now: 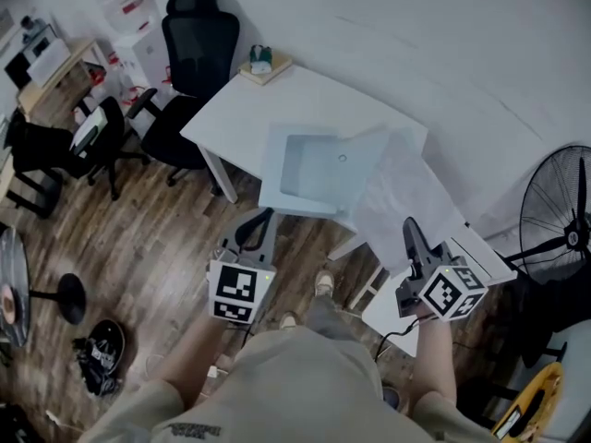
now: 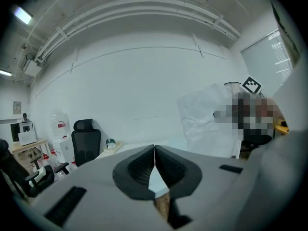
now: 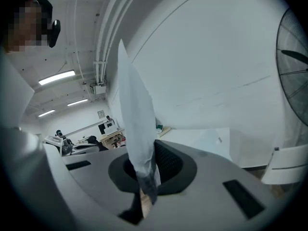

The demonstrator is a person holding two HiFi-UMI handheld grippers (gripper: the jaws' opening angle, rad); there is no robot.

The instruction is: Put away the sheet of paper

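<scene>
My right gripper (image 1: 410,226) is shut on the lower edge of a white sheet of paper (image 1: 403,190), which rises from the jaws over the table's right end. In the right gripper view the sheet of paper (image 3: 136,124) stands edge-on, clamped in the right gripper (image 3: 146,163). A pale blue open folder with a snap button (image 1: 312,170) lies on the white table (image 1: 240,109), just left of the sheet. My left gripper (image 1: 261,218) hovers by the table's near edge below the folder, shut and holding nothing; in its own view the left gripper (image 2: 154,149) has its jaws touching.
Black office chairs (image 1: 192,49) stand left of the table. A book with a small object on it (image 1: 263,64) sits at the table's far corner. A standing fan (image 1: 561,212) is at the right. A second white surface (image 1: 480,252) lies under my right gripper.
</scene>
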